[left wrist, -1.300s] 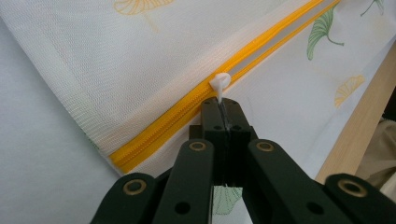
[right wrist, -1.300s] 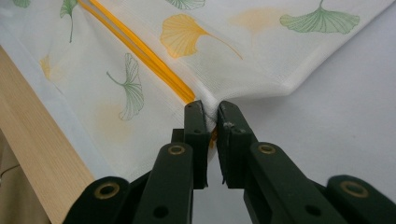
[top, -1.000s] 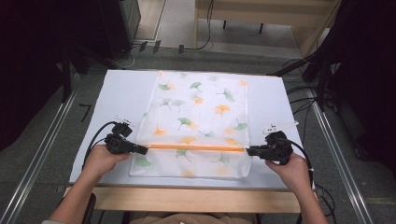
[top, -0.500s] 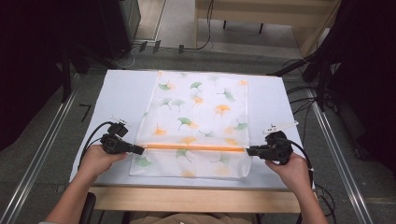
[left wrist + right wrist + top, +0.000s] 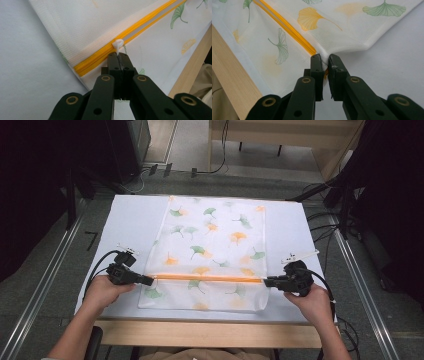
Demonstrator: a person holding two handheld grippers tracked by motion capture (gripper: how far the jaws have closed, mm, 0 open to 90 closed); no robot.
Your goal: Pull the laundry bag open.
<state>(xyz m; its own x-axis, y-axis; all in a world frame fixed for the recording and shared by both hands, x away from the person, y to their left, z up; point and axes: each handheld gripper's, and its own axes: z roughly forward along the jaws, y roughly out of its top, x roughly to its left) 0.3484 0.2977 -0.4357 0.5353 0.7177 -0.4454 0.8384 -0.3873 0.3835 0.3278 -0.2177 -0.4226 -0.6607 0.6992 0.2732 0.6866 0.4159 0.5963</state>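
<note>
Zipper pull (image 5: 117, 44) sits pinched at left claw (image 5: 118, 55) tips.

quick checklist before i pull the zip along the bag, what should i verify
1. Left gripper shut on the white zipper pull: ok.
2. Right gripper pinching the mesh bag edge at the far end of the orange zipper: ok, fabric sits between the jaws.
3. Zipper track straight between the two grippers: ok in the high view.
4. Bag lying flat on the white table: ok, apart from a small lifted fold by the right gripper.
5. Grip strong enough not to slip off the pull: cannot tell.
</note>
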